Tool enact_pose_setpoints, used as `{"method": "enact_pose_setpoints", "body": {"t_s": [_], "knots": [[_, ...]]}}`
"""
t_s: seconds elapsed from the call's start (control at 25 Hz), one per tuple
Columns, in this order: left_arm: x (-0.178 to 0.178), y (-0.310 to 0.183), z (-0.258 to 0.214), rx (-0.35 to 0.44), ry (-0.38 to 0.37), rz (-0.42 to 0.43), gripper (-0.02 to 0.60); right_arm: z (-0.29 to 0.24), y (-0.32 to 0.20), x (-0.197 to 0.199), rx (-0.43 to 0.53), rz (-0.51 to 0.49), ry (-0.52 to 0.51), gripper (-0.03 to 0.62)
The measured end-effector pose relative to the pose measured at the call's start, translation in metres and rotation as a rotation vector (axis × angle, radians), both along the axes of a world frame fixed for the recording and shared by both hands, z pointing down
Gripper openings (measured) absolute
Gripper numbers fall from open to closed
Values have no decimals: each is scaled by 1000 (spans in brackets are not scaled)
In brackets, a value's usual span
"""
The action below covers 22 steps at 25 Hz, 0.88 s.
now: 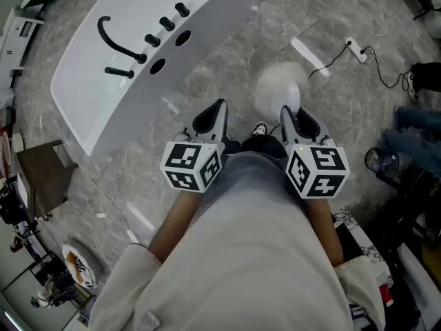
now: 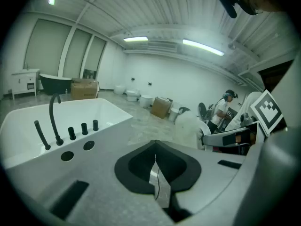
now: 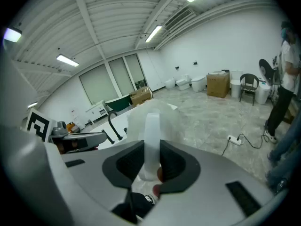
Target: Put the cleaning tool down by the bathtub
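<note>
The white bathtub (image 1: 103, 109) with its black faucet (image 1: 116, 41) lies on the floor at upper left in the head view. My right gripper (image 1: 294, 114) is shut on the cleaning tool's white handle (image 3: 151, 138). The tool's fluffy white head (image 1: 277, 87) hangs over the marble floor, right of the tub's rim. In the right gripper view that head (image 3: 141, 114) hides part of the tub. My left gripper (image 1: 212, 114) is held beside the right one, shut and empty, its pads (image 2: 160, 185) touching. From the left gripper view I see the tub (image 2: 28, 124) and the tool (image 2: 188, 126).
A power strip (image 1: 357, 51) with its cable lies on the floor at upper right, beside a white strip (image 1: 309, 54). A brown box (image 1: 43, 178) stands left of the tub. Cardboard boxes, toilets and a chair (image 3: 248, 87) line the far walls. People stand off to the right (image 3: 286, 79).
</note>
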<state>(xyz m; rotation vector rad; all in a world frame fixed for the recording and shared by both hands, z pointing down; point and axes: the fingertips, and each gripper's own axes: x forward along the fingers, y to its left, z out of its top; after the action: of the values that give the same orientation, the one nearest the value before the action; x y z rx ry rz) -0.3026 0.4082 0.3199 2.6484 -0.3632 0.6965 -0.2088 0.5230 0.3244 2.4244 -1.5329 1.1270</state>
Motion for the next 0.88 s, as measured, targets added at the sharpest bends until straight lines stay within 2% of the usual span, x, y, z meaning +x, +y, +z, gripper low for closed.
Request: {"method": "enact_pose_setpoints", "body": {"t_s": [0.44, 0.68, 0.88], "knots": [[8, 32, -5, -1, -21, 34, 3, 7, 25, 16, 16, 34, -30, 84], [2, 26, 3, -36, -54, 17, 3, 17, 21, 14, 21, 55, -115, 84], [12, 12, 11, -80, -49, 9, 3, 22, 6, 20, -9, 49, -120, 84]]}}
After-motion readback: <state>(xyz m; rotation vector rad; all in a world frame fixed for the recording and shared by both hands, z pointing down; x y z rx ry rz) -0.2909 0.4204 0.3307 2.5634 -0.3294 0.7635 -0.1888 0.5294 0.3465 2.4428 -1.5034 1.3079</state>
